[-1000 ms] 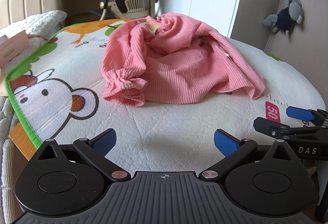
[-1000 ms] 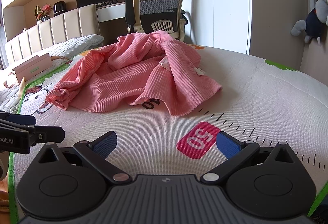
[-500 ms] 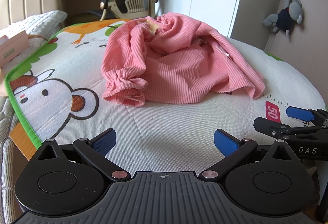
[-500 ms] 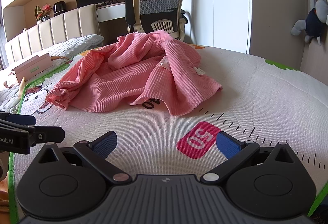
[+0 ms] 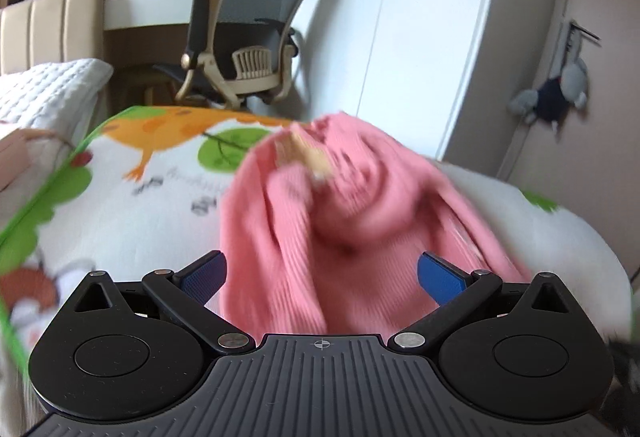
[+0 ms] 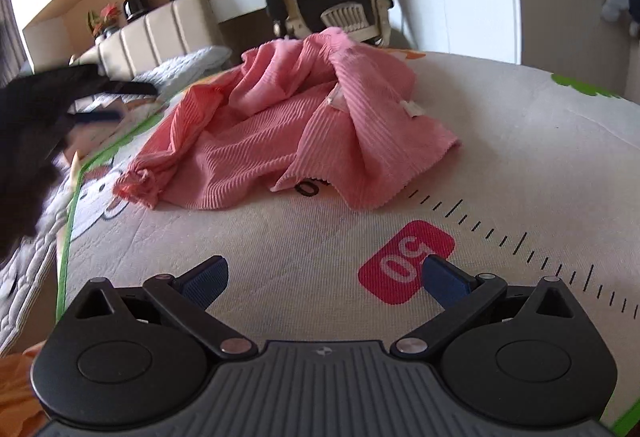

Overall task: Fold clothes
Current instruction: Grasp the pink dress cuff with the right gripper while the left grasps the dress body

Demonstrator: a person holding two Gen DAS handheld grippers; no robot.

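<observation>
Bedroom, printed mat [image 6: 520, 125] on bed: your pink ribbed top [image 6: 296, 133] lies crumpled mid-mat, left gripper [image 5: 320, 275] wide just over it, right gripper [image 6: 324, 277] wide short of it; pinch an edge, never bunched layers.

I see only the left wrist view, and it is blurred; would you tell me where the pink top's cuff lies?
Observer: The gathered cuff rests on the mat, at the end of the top nearest the mat's green border.
Operator: Thank you. Where is the right gripper?
Observer: The right gripper hovers open beside the red 50 mark, short of the top.
Operator: Is a hem within its path?
Observer: Yes, the hem lies just beyond that mark, flat on the mat.
</observation>
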